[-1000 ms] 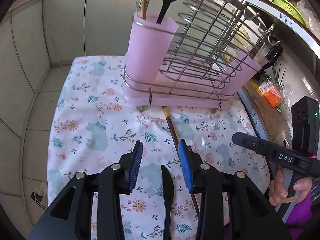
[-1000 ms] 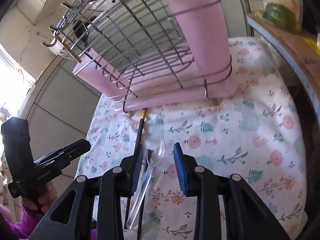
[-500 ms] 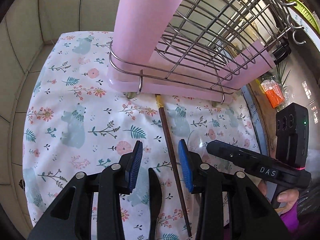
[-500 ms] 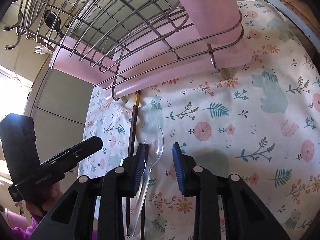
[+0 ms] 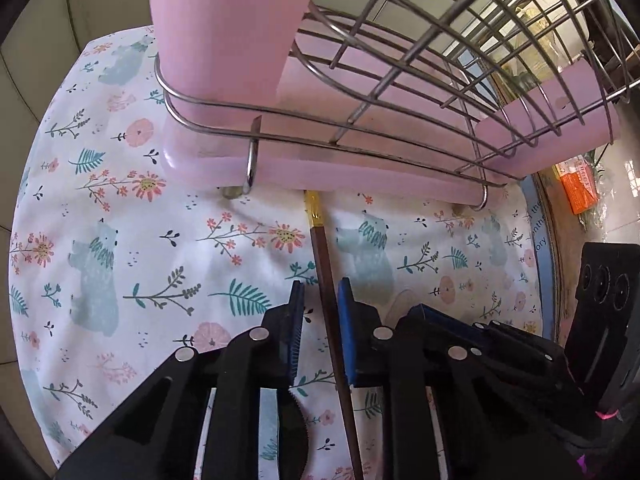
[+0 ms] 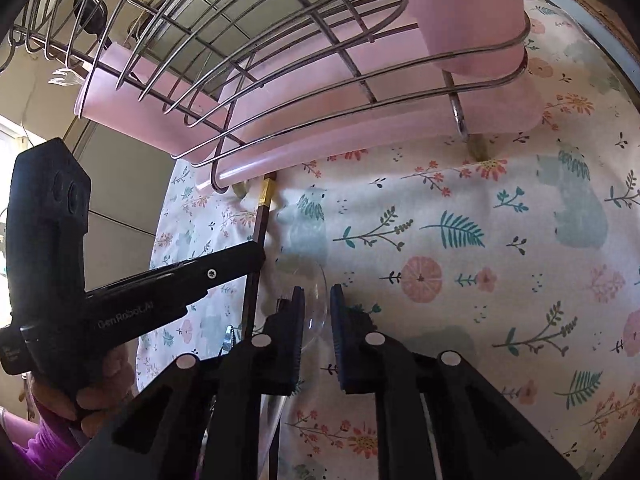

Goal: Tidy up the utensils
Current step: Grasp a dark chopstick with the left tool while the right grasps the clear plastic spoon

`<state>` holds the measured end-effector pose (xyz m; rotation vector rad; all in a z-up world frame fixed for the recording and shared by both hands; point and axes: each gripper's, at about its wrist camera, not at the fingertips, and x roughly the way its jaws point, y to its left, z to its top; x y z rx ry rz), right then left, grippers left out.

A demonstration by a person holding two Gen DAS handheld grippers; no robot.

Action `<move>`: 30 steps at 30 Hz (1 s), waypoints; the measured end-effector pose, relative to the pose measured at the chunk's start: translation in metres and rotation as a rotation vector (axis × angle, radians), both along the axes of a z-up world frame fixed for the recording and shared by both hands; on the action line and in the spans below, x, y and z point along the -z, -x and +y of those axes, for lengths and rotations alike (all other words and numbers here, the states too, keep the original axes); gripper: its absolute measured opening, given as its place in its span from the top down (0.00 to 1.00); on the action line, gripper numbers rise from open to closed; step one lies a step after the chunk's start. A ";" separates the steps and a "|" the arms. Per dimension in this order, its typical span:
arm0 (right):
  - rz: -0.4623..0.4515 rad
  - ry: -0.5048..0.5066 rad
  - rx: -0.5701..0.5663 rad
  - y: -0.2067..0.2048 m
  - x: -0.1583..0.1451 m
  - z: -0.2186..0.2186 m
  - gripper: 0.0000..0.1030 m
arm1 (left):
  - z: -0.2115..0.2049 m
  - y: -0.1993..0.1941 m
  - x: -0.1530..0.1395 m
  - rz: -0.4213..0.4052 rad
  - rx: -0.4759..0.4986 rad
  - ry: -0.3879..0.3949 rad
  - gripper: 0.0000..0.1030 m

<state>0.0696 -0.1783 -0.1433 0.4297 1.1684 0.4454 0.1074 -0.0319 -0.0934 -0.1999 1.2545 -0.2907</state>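
Note:
A brown chopstick (image 5: 326, 296) with a gold end lies on the floral cloth, pointing at the pink wire dish rack (image 5: 360, 168). My left gripper (image 5: 320, 312) straddles it low over the cloth. Its jaws are closing, with a small gap still showing beside the stick. A clear plastic spoon (image 6: 316, 312) lies just right of the chopstick (image 6: 256, 248). My right gripper (image 6: 316, 316) is closing on it, and its pads touch the bowl's sides. A black serrated knife (image 5: 296, 432) lies under the left gripper. Both grippers appear in each other's view: the left gripper (image 6: 256, 258) and the right gripper (image 5: 424, 314).
The rack stands close ahead with a pink utensil cup (image 5: 224, 40) at one end and another (image 6: 120, 80) holding a black spoon (image 6: 90, 10). An orange packet (image 5: 580, 188) lies beyond the cloth's edge. A hand (image 6: 100, 392) holds the left gripper. Tiled wall lies to the left.
Both grippers have come down and moved toward the rack. The left jaws narrowed around the chopstick, and the right jaws narrowed onto the clear spoon's bowl.

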 end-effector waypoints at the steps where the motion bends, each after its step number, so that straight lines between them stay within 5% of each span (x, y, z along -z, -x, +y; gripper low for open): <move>1: -0.004 0.006 -0.003 0.000 0.000 0.001 0.95 | -0.002 -0.001 0.001 0.000 0.004 -0.008 0.85; 13: -0.063 -0.033 0.033 0.014 -0.014 -0.019 0.97 | 0.001 0.015 -0.020 -0.059 0.008 0.020 0.95; 30: -0.336 0.015 0.133 0.058 -0.094 -0.064 0.97 | 0.039 0.066 -0.088 -0.286 0.005 0.149 0.95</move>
